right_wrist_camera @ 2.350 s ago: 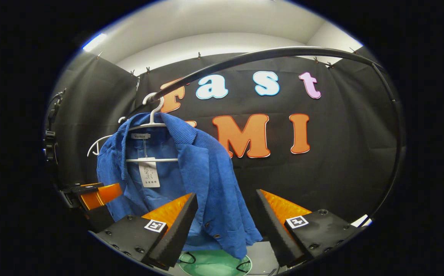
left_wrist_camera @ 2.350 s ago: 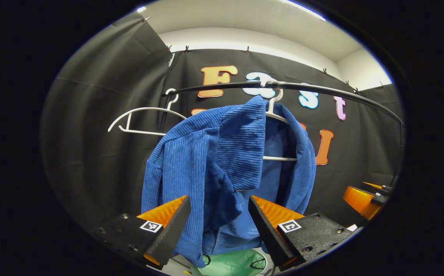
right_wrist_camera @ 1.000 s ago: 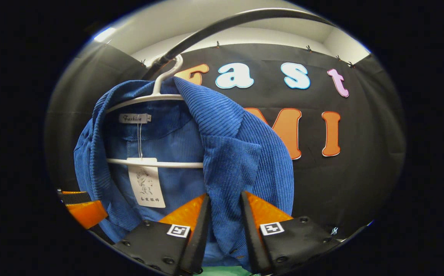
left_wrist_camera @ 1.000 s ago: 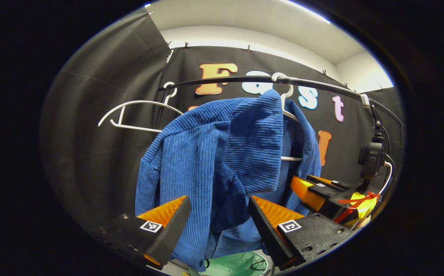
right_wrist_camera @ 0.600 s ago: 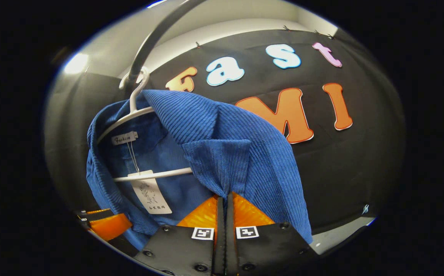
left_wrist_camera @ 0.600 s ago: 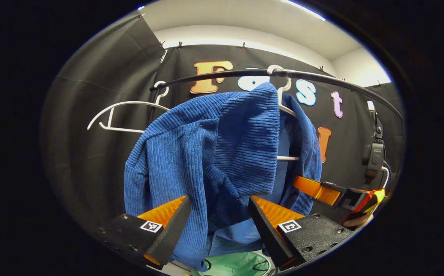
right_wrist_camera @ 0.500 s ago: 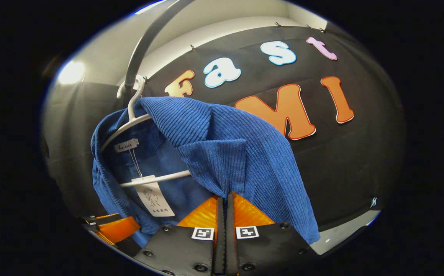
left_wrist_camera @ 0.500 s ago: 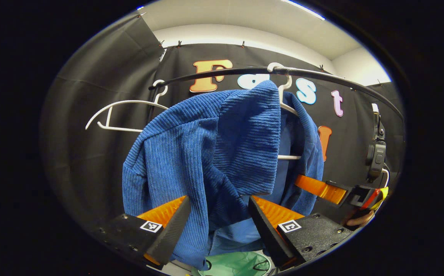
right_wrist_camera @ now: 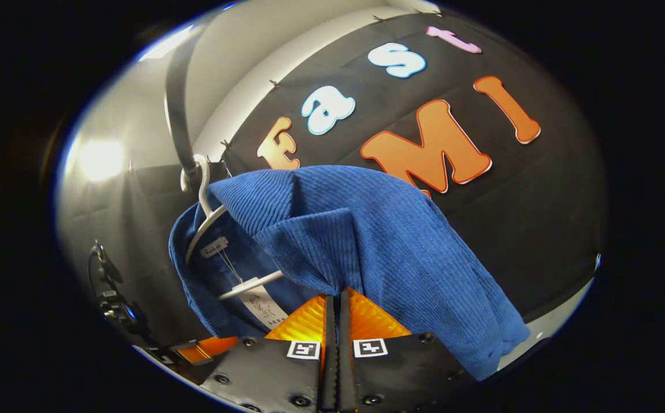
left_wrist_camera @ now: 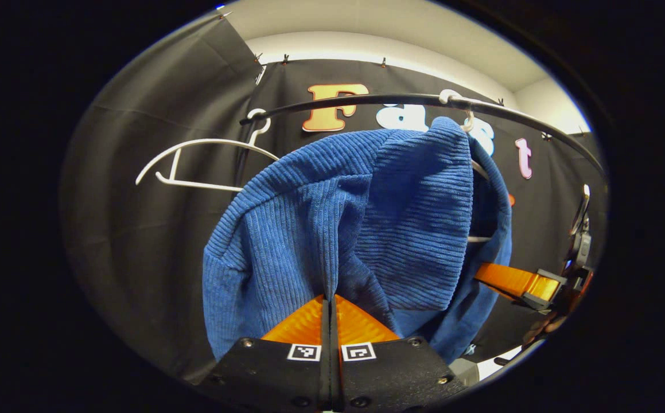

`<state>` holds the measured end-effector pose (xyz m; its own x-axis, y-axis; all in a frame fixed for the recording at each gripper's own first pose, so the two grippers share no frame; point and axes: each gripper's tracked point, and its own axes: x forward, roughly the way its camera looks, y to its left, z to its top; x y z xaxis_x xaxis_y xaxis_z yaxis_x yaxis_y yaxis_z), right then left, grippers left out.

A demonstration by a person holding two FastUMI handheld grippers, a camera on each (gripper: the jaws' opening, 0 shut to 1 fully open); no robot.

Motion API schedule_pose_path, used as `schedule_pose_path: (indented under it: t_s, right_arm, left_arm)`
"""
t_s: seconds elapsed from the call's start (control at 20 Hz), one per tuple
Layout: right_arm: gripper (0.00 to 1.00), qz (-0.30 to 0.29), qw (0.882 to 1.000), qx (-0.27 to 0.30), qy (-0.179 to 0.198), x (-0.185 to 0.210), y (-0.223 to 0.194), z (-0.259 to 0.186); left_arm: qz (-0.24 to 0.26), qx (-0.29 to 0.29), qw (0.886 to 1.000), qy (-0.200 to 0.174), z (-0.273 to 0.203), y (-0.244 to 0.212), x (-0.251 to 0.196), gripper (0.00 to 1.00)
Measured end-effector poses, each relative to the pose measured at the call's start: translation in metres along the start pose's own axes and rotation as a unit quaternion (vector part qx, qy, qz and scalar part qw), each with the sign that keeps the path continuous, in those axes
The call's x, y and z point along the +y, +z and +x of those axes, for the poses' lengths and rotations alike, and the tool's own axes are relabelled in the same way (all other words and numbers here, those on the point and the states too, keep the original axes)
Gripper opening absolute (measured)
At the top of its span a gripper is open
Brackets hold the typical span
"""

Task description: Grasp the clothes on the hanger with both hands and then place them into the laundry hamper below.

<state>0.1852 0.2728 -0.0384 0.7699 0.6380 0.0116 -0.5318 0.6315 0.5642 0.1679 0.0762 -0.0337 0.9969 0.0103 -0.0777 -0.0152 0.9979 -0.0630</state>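
Under the rail, the blue jacket hung on its white hanger, and I had both tongs on it: my left gripper was pressed together on a fold of the front cloth, and my right gripper was pinched on the lapel edge the same way. From the left gripper view I could see my right gripper reaching in at the far side of the jacket. The hamper was below, out of sight from where I looked. I judged the main risk was the collar catching on the hanger's shoulder as I pulled, which could drag the hook along the rail or tip it off. My 2 grips held only thin folds, so a hard tug might have let the ribbed cloth slip out. A second, bare hanger hung near on the left, close enough to snag a sleeve. On the right there was open room in front of the black wall, so lifting up and outward looked safest.
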Motion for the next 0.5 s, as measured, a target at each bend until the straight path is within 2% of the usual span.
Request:
schedule_pose_path:
  t_s: [0.15, 0.3, 0.35, 0.5]
  right_arm:
    - [0.08, 0.027, 1.0, -0.004, 0.006, -0.007, 0.005, -0.004]
    - [0.08, 0.018, 1.0, -0.009, 0.007, -0.008, 0.008, -0.003]
    - [0.08, 0.015, 1.0, -0.008, 0.007, -0.006, 0.007, -0.003]
    - [0.08, 0.014, 1.0, -0.006, 0.007, -0.003, 0.005, -0.003]
  left_arm:
    - [0.0, 0.003, 0.999, -0.032, -0.011, 0.002, -0.008, 0.0]
    - [0.001, 0.018, 0.998, -0.054, -0.029, -0.006, -0.019, 0.0]
    - [-0.014, 0.026, 0.997, -0.071, -0.031, -0.01, -0.028, 0.05]
    - [-0.059, 0.04, 0.993, -0.097, -0.041, -0.018, -0.043, 0.59]
